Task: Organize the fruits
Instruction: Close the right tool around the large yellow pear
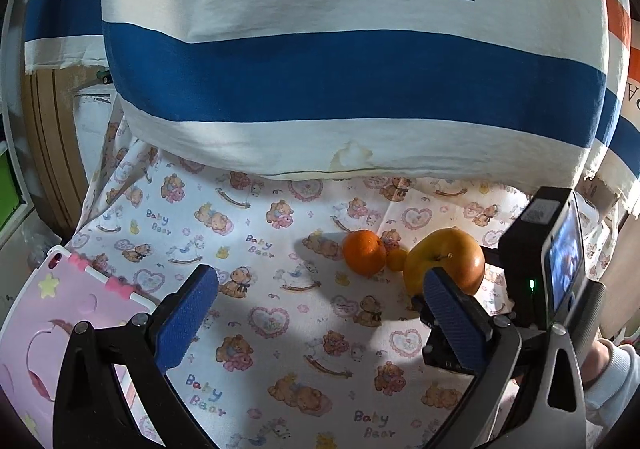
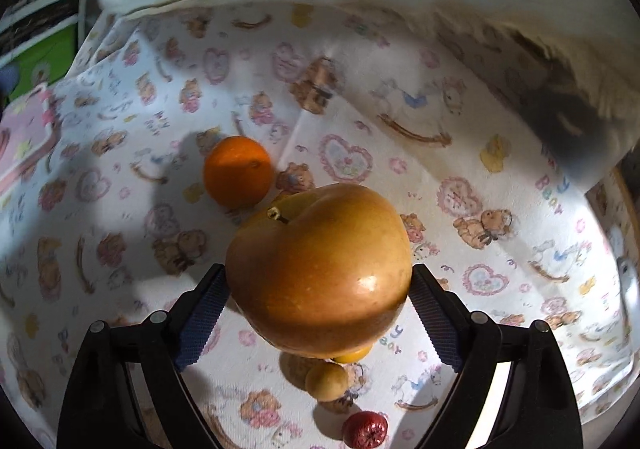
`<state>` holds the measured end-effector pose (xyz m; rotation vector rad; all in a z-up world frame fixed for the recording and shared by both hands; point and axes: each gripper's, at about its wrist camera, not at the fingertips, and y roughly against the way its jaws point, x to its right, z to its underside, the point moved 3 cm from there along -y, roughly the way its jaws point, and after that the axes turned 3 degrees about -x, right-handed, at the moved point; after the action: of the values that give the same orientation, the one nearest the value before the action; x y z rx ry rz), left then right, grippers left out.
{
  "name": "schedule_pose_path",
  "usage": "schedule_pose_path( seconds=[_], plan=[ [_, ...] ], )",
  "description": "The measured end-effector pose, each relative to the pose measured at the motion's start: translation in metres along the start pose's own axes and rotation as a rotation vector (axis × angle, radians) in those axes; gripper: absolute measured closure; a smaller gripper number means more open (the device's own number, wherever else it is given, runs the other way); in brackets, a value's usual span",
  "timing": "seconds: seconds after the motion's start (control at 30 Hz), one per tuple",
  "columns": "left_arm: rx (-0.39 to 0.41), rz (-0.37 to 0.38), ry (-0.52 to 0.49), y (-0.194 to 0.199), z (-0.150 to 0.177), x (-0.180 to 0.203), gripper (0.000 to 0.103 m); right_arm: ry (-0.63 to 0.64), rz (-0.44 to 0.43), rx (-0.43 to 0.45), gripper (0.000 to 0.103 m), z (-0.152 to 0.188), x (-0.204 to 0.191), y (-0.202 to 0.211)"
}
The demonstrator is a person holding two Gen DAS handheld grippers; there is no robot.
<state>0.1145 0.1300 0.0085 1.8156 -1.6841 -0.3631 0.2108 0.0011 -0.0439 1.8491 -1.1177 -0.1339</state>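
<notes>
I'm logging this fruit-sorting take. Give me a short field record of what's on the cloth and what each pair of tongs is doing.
surface: teddy-bear print cloth
right tongs: jaws at either side of the large apple; contact unclear
left tongs: open, empty
orange: on cloth beyond the apple
small yellow fruit: near side of the apple
small red fruit: nearest the camera
pink tray: at the cloth's left edge

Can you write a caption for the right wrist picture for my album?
Right claw around a big apple beside an orange.
</notes>
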Motion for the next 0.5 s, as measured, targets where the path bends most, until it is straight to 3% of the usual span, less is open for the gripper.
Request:
schedule_pose_path(
  seconds=[0.17,0.33,0.5],
  plan=[
    [0.002,-0.003,-0.010,0.000,0.001,0.003,0.001,-0.006,-0.023,-0.001,0.014,0.000,0.002,0.001],
    [0.040,-0.030,-0.040,0.007,0.001,0.008,0.001,-0.118,-0.099,-0.003,0.015,0.012,0.017,0.015],
    [0.091,-0.063,-0.095,0.017,0.002,0.018,0.001,-0.177,-0.099,0.061,0.015,0.037,0.026,0.050]
  ],
)
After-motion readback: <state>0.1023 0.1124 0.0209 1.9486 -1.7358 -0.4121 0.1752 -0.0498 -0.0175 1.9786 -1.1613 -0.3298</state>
